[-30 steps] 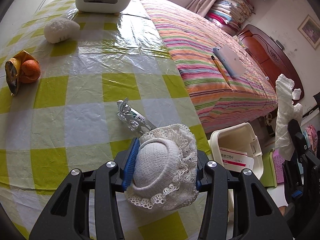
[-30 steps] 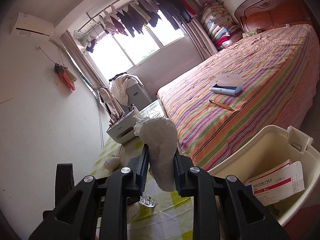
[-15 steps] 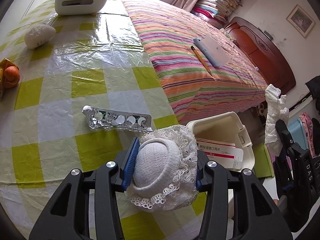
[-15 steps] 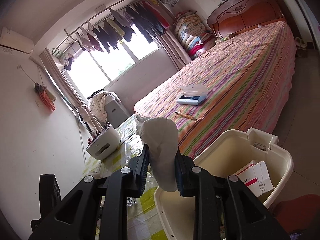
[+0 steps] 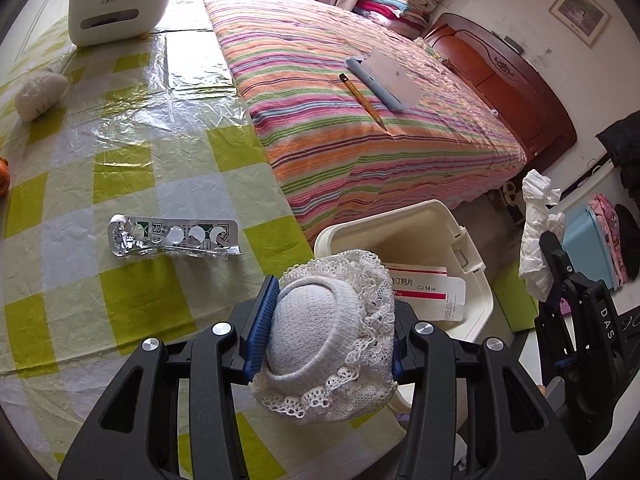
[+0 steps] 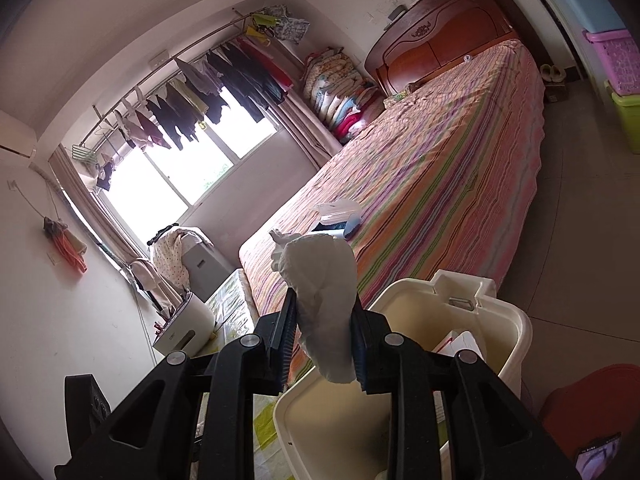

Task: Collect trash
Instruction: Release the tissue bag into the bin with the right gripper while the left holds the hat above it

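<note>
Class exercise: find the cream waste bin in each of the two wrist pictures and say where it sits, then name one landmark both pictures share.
Left wrist view: the waste bin is right of centre, between the table's edge and the striped bed, with a medicine box inside.
Right wrist view: the same bin fills the lower right, directly beneath the white tissue between the right gripper's fingers.
Shared landmark: the striped bed.

You see glossy crinkled plastic over the surface (image 5: 120, 128), a foil blister strip (image 5: 174, 236), and a knitted lace-edged cap (image 5: 328, 340).
</note>
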### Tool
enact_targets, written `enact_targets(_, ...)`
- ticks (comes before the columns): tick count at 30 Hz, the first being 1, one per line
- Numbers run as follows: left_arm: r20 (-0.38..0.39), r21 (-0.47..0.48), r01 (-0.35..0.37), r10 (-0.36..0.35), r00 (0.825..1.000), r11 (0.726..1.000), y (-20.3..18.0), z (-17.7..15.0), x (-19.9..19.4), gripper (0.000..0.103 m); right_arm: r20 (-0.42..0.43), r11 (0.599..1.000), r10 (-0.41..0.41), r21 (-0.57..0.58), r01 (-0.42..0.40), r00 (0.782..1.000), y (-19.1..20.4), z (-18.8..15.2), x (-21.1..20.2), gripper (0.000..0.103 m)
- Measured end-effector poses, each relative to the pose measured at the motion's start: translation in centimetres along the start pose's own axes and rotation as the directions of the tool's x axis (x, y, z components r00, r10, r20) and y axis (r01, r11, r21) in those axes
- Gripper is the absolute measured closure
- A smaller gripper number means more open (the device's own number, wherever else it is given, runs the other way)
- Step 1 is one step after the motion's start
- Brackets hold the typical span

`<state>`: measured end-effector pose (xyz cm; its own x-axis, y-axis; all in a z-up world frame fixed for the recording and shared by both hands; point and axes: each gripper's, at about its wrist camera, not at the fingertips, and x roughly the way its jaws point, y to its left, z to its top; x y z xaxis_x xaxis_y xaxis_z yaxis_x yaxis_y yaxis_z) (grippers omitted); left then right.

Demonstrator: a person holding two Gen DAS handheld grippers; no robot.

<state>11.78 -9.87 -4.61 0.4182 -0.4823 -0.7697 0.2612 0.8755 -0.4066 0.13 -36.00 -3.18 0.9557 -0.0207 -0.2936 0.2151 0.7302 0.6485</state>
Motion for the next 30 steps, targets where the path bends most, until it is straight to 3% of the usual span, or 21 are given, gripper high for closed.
enact_targets(8,0.009,0.055,0.034,-0.035,0.999,0.998,-2.5,1.0,-0.1,0.058,0.044,0.998,-0.027,0.05,0.025,0.999,-0.8,0.2,-0.4,0.032)
enact_targets(16,-0.009,0.077,0.049,-0.048,0.999,0.996,-3.0,0.8,0.5,0.058,0.053,0.989,-0.001,0.146,-0.007,0.999,-2.0,0.2,-0.6,0.029)
enact_targets(25,-0.043,0.099,0.049,-0.045,0.998,0.994,-4.3,0.4,2.7,0.058,0.154,0.997,0.051,0.052,-0.059,0.987,0.5,-0.1,-2.5,0.028)
enact_targets(30,-0.066,0.108,0.053,-0.046,0.997,0.993,-5.2,0.3,4.3,0.058,0.191,0.996,0.065,0.045,-0.075,0.979,0.5,0.1,-3.3,0.023)
